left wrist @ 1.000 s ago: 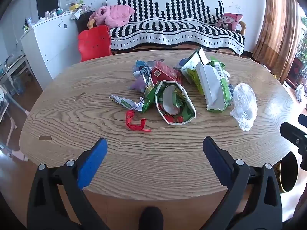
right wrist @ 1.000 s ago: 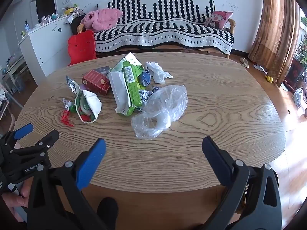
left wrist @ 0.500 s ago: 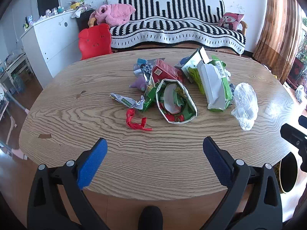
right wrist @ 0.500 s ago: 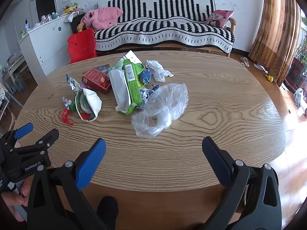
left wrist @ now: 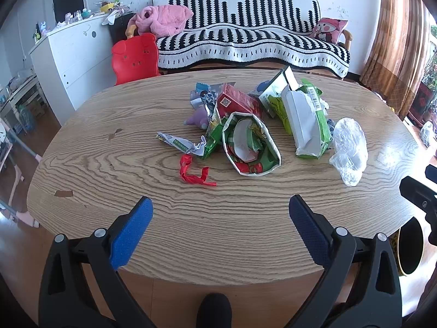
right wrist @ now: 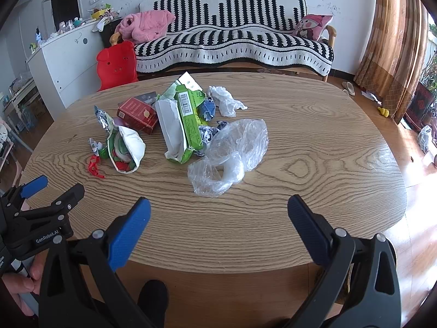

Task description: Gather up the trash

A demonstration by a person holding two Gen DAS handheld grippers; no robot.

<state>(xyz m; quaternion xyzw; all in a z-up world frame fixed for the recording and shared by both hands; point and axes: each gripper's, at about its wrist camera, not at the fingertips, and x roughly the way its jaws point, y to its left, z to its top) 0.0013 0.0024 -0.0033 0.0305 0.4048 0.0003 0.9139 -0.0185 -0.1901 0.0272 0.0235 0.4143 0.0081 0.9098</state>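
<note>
Wooden table (right wrist: 300, 142) of wrappers; both hand-held grippers agape, left hand-held gripper (right wrist: 52, 188) marked "GenRobot.AI".

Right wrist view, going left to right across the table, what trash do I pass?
red twisted wrapper → open green and red snack bag → red box → tall green and white package → clear plastic bag

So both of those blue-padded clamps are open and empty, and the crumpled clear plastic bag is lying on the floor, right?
Not quite: the crumpled clear plastic bag lies on the oval wooden table, as the right wrist view shows. The left gripper and right gripper are indeed open and empty.
</note>
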